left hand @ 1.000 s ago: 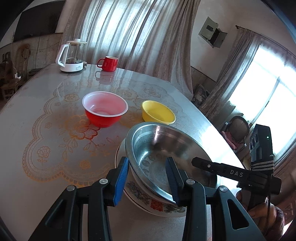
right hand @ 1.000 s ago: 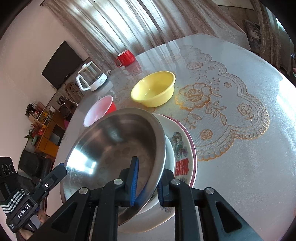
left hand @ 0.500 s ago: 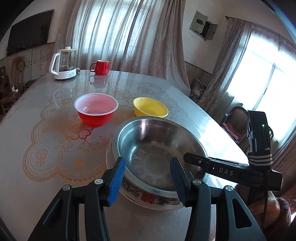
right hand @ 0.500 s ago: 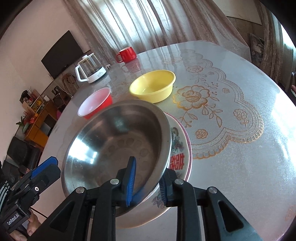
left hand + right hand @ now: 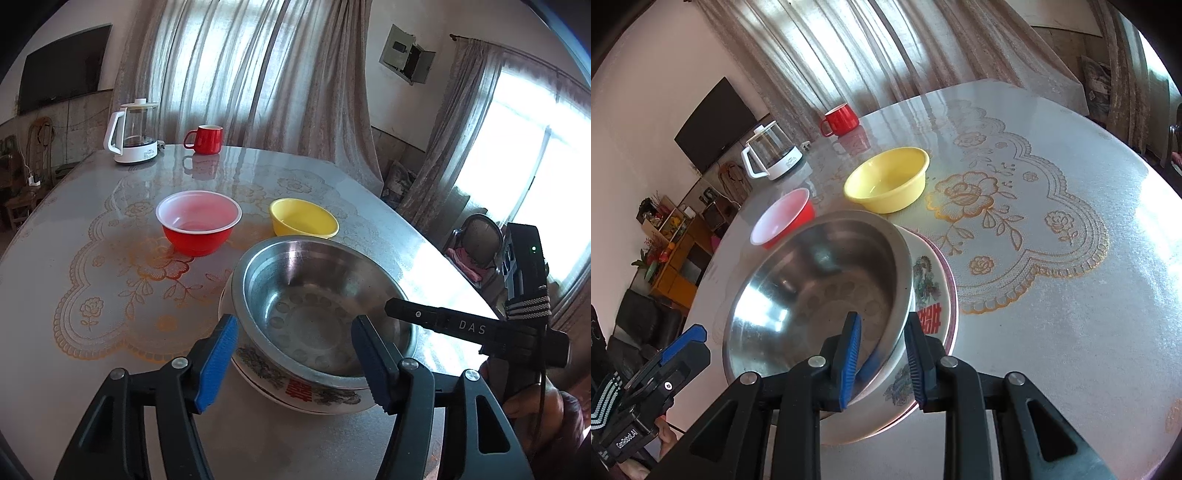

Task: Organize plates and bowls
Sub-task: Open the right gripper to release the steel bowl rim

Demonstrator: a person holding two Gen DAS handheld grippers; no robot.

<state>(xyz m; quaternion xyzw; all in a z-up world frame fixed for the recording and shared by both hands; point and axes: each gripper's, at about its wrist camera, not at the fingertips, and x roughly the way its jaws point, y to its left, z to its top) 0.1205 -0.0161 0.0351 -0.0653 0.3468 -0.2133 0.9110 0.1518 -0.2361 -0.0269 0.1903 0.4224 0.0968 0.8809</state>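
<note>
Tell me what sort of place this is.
Most likely a home dining or living room. A large table with a floral lace cover holds a glass kettle and a red mug; a wall television and long curtains are behind it.

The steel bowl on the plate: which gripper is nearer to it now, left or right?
Right. The right gripper has its fingers on either side of the steel bowl rim. The left gripper is open, its fingers wide apart in front of the bowl's near side.
</note>
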